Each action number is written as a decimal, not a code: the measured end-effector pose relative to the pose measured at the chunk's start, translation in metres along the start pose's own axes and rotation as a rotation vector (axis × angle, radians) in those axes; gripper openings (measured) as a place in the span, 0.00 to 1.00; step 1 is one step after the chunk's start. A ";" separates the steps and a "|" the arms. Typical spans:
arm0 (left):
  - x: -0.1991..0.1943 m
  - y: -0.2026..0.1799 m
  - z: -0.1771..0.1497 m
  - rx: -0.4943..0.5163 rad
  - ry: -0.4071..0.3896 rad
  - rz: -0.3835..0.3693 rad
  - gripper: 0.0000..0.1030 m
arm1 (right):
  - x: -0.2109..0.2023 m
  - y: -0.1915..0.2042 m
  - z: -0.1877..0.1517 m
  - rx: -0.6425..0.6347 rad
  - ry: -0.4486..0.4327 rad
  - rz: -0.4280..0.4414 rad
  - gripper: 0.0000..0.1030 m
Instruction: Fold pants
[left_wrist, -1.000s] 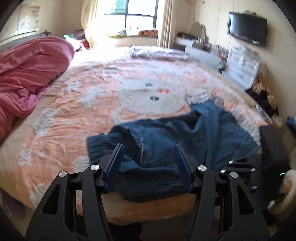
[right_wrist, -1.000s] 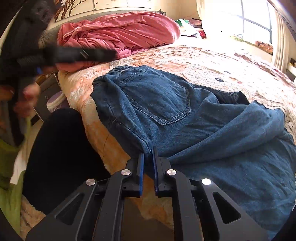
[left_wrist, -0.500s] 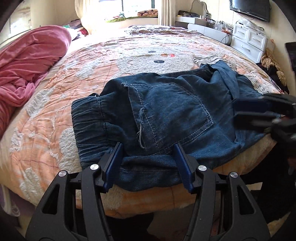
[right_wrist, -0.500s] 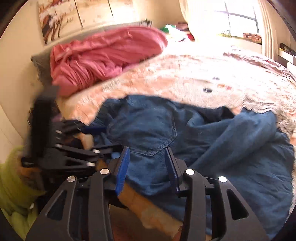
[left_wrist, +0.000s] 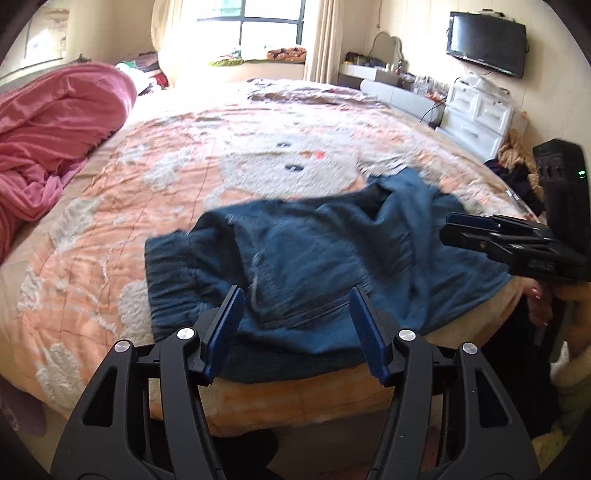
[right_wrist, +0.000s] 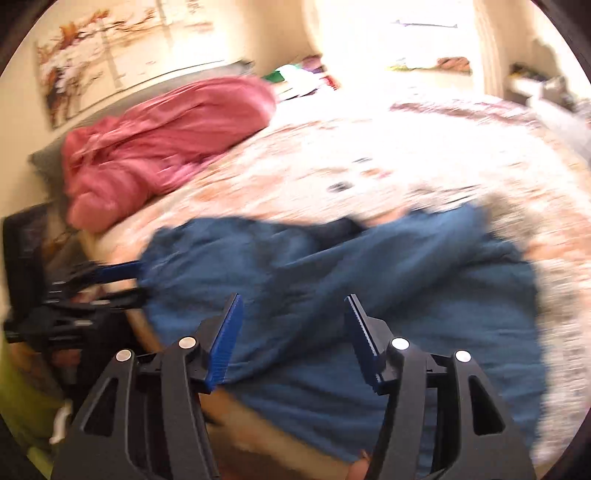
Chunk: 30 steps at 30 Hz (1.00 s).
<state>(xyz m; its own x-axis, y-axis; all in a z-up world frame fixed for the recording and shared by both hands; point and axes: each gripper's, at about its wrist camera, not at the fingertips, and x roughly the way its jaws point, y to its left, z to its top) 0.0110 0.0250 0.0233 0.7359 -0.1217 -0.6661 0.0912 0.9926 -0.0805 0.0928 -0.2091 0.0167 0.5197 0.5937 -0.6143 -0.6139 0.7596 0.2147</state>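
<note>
The blue denim pants (left_wrist: 314, 266) lie folded in a bunch at the bed's near edge, waistband to the left. They also show, blurred, in the right wrist view (right_wrist: 351, 288). My left gripper (left_wrist: 295, 328) is open and empty, just in front of the pants' near edge. My right gripper (right_wrist: 291, 339) is open and empty above the pants' near part. It also shows from the side in the left wrist view (left_wrist: 452, 230), at the pants' right end. The left gripper shows at the left of the right wrist view (right_wrist: 138, 280).
The bed (left_wrist: 184, 184) has an orange and white cover. A pink blanket (left_wrist: 48, 129) is heaped at its left. White drawers (left_wrist: 476, 118) and a wall TV (left_wrist: 485, 44) stand at the right. A window (left_wrist: 269, 26) is behind the bed.
My right gripper has opened, from shut on the pants' edge to wide open, and has swung up. My left gripper stayed open and pulled back a little from the pants.
</note>
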 end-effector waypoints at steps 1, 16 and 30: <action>-0.004 -0.008 0.004 0.012 -0.020 -0.020 0.51 | -0.006 -0.006 0.000 0.003 -0.017 -0.038 0.54; 0.095 -0.097 0.043 0.047 0.202 -0.351 0.45 | -0.024 -0.083 0.025 0.107 -0.035 -0.195 0.69; 0.135 -0.105 0.046 0.006 0.191 -0.468 0.16 | 0.083 -0.083 0.114 0.013 0.163 -0.218 0.71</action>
<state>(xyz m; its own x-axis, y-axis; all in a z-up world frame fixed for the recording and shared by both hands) 0.1315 -0.0954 -0.0246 0.4792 -0.5509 -0.6832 0.3863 0.8314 -0.3994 0.2541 -0.1925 0.0345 0.5355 0.3663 -0.7609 -0.4899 0.8687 0.0733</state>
